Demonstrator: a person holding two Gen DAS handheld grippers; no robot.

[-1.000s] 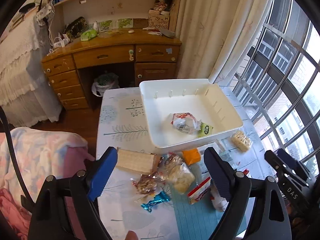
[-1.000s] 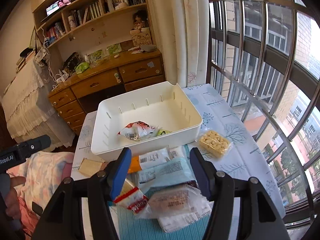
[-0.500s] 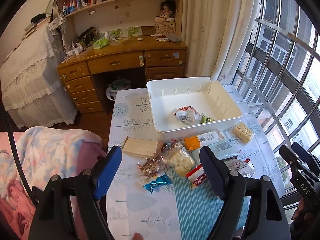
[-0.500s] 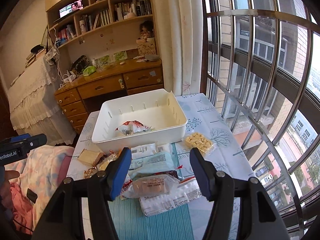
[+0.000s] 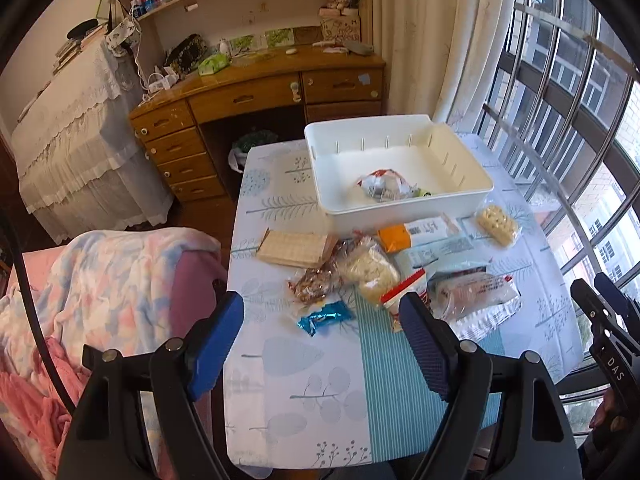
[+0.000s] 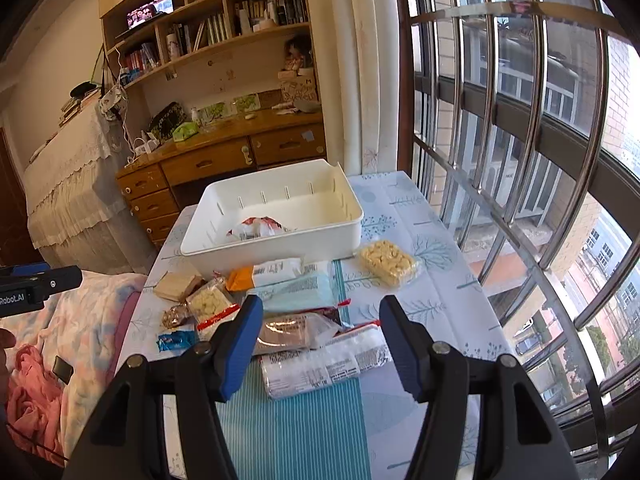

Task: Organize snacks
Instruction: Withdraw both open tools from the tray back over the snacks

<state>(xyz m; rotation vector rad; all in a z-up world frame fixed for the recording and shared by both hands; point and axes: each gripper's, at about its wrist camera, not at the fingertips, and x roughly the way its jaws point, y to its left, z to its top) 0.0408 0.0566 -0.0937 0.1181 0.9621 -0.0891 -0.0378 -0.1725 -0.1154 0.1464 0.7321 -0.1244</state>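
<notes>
Both claws, left claw point(image 5: 321, 326) and right claw point(image 6: 321, 324), tilt down over the snacks point(image 5: 366, 270), jaws apart, empty.

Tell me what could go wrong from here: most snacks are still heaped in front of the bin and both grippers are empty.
1. The heap overlaps: closing on the clear rice-cracker bag could drag the nut packet or the red-edged packet along.
2. The long white packet lies under the brown packet; pulling it may scatter others.
3. The yellow snack bag sits near the table's window side and could get nudged off.
</notes>
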